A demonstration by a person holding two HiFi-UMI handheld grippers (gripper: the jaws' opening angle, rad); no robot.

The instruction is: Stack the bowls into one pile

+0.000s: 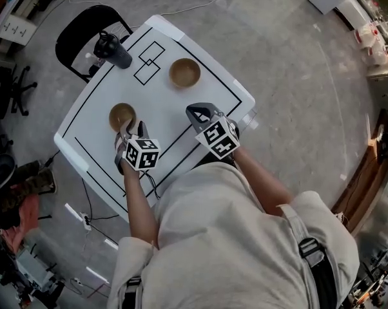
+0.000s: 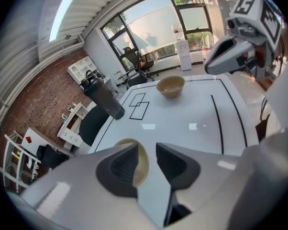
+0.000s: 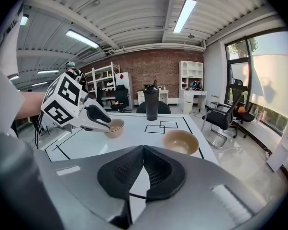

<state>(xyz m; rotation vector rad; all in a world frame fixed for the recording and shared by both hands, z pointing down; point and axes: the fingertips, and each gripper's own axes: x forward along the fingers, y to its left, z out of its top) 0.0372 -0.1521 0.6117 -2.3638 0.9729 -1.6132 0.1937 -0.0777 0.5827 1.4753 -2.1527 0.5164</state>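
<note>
The person wears a pale beige short-sleeved shirt (image 1: 232, 237) and a dark shoulder strap (image 1: 312, 253). The left gripper (image 1: 124, 132) and right gripper (image 1: 195, 112) are grey, with black-and-white marker cubes (image 1: 142, 153).

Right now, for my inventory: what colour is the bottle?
The bottle is black, clearest in the right gripper view.

Near bowl (image 2: 142, 166) partly behind left fingers (image 2: 119, 169)

A dark bottle (image 1: 113, 50) stands upright near the far edge of the white desk (image 1: 162, 105), just beside two overlapping black-outlined rectangles (image 1: 149, 63). A black chair (image 1: 78, 37) stands behind this desk edge.
</note>
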